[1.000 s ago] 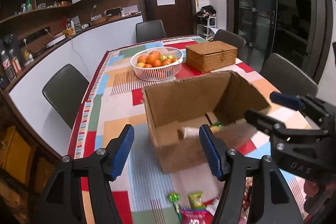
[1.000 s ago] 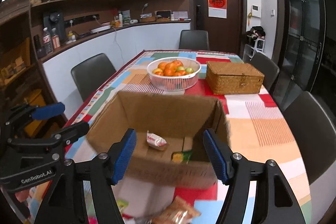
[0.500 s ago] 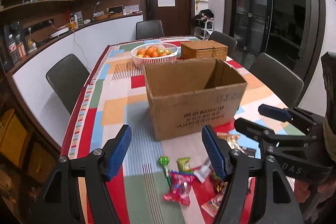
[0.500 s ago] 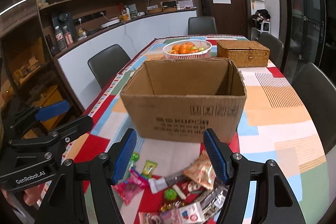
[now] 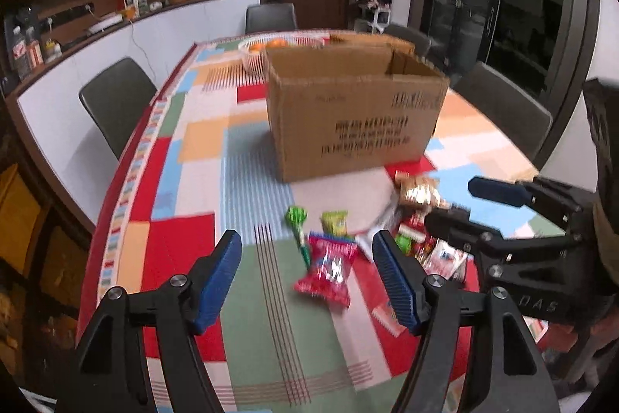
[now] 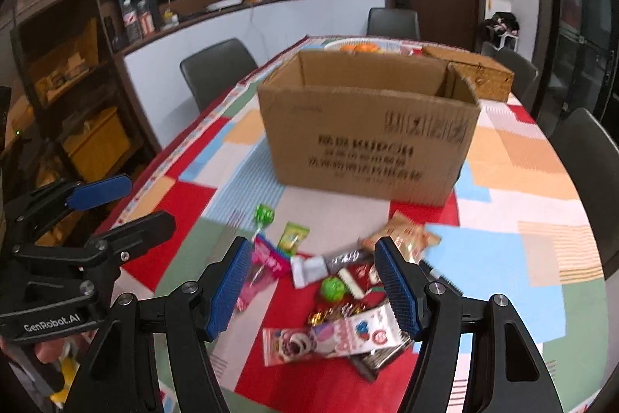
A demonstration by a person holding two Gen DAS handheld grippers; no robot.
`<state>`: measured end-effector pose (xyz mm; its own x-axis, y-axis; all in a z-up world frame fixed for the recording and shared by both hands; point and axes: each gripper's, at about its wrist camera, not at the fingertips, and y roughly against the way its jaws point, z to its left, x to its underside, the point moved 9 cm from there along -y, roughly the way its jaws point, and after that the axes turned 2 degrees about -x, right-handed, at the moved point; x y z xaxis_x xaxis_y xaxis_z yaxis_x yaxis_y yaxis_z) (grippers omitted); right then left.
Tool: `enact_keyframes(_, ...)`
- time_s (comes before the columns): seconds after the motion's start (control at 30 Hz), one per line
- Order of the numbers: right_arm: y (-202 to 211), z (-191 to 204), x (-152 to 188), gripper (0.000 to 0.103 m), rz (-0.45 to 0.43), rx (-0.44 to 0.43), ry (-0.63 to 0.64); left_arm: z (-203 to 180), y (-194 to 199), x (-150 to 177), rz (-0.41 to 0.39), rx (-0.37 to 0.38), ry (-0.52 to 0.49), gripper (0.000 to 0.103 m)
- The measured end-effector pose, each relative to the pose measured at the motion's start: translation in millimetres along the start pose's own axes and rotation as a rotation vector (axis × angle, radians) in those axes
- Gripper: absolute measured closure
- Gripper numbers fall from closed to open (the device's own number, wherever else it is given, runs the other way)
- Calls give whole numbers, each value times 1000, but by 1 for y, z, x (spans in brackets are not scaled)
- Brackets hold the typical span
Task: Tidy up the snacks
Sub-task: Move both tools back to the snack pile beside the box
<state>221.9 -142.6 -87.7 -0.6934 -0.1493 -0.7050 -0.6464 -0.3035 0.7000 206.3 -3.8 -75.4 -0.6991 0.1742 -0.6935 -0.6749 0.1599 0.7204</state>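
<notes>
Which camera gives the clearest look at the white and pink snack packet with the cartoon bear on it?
The right wrist view: the bear packet lies almost whole just ahead of the right hand-held gripper. In the left wrist view that spot is mostly hidden behind the gripper bodies, so the packet cannot be picked out.

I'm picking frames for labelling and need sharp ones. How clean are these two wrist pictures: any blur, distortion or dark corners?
Left wrist view: the snack pile and the print on the cardboard box are smeared by motion; the left gripper stays crisp. Right wrist view: the same smear, milder, and the box print is partly readable. Both views: fisheye bends the table edge, corners black, warm dim room light.
</notes>
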Motion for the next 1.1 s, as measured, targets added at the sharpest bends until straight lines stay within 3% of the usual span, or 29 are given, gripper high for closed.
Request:
enact_keyframes(0.23, -27, -5, 26, 36, 84, -20, -37, -3, -25, 28, 77, 28, -6, 33)
enact_keyframes(0.73, -56, -31, 41, 37, 139, 2, -121, -14, -62, 32, 90, 52, -36, 35)
enact_keyframes(1.1, -75, -28, 51, 49, 195, -30, -124, -21, -84, 39, 113, 100, -78, 44)
